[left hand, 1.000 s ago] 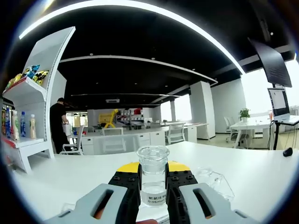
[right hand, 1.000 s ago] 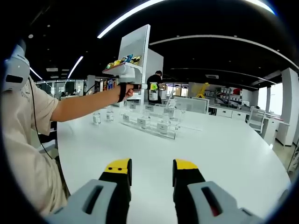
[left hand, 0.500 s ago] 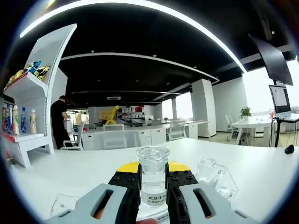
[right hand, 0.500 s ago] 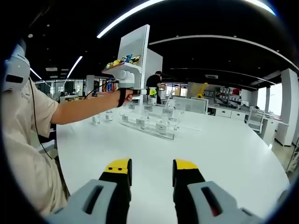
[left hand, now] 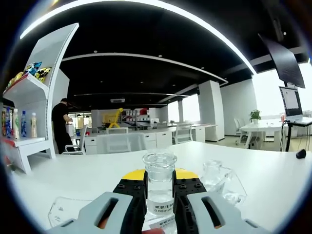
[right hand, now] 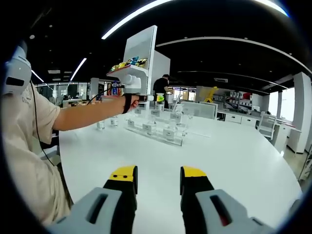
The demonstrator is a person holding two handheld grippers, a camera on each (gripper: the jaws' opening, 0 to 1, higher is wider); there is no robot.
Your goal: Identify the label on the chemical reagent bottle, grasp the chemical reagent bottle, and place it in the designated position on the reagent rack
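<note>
White tabletop (right hand: 234, 161), broad and glossy, carries everything here. Behind it a white display shelf (left hand: 34, 92) with drink bottles and snack packets; a person in dark clothes stands beyond it.

Clear acrylic reagent rack (right hand: 158, 130) sits across the table from the right gripper, with white label tags along its front and several small bottles in it. Two more small bottles stand just beside its left end.

Left gripper (left hand: 160, 192) is out at arm's length over the rack, jaws pinching a clear glass reagent bottle (left hand: 160, 183). Bottle upright, long axis vertical, open mouth up, a little clear liquid inside. In the left gripper view the rack's clear edge lies below and ahead of the jaws, another glass bottle (left hand: 214, 175) just to their right.

Right gripper (right hand: 158, 187) hovers low over bare table, jaws spread with nothing between, well apart from the rack. The left is plainly the nearer hand.

Bottle label: white, Chinese characters, then a line that looks like "0.05mol", partly cut off. Rack tags too small to read.

Judgement: the move turns on lowering the bottle straight down into the matching slot.
</note>
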